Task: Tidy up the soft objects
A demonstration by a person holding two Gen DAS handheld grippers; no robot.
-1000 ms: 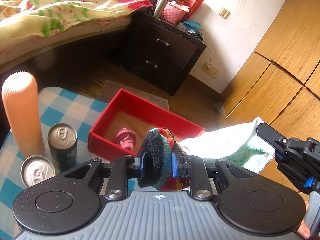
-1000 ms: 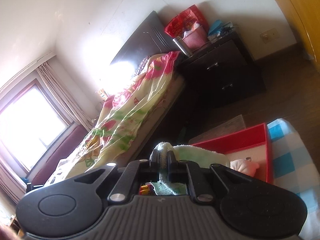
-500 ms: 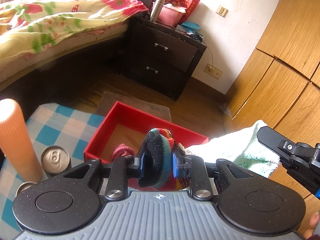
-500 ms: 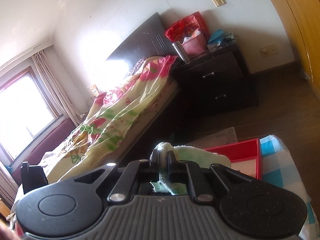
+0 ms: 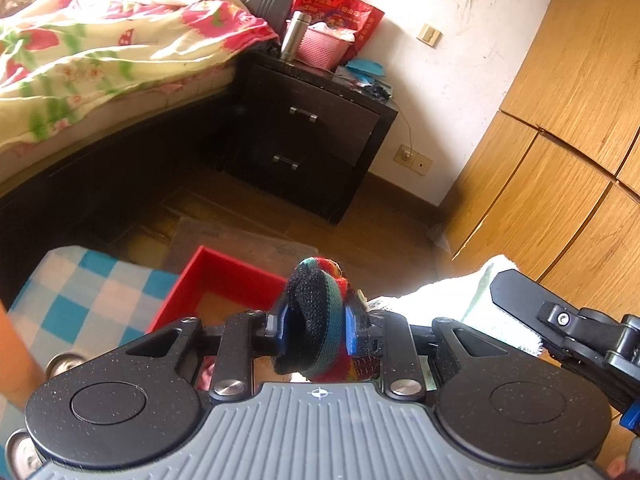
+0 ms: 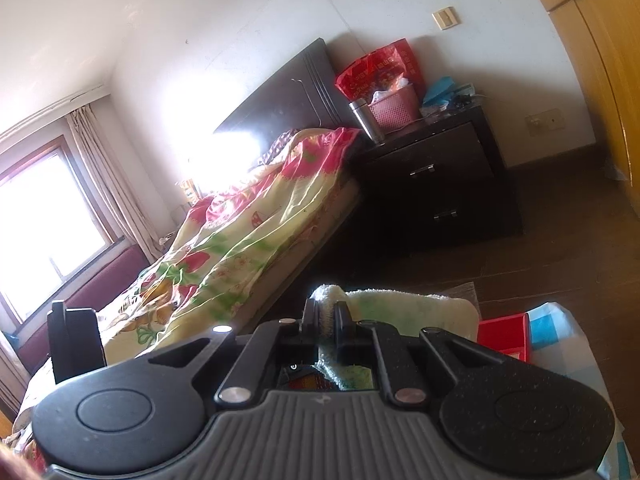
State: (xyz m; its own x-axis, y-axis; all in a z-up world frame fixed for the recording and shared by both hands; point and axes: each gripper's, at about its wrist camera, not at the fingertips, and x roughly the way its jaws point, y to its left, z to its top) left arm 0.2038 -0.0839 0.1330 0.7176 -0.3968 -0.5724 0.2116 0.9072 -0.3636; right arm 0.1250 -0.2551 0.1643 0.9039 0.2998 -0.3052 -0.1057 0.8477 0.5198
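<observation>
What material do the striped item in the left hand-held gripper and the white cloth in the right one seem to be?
Striped item: probably knitted yarn; ribbed stitches and coloured bands show, matte. White cloth: probably terry towelling; fuzzy looped pile, faint green tint.

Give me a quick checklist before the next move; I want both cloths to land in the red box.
1. Left claw grips the striped knit sock: ok.
2. Right claw grips the pale towel: ok.
3. Red box lies in view ahead of the left claw: ok.
4. Free space in the box: cannot tell, the claw hides most of its floor.
5. Cans by the left claw stand outside the box: ok.
6. Towel hangs clear of the box rim: cannot tell.
</observation>
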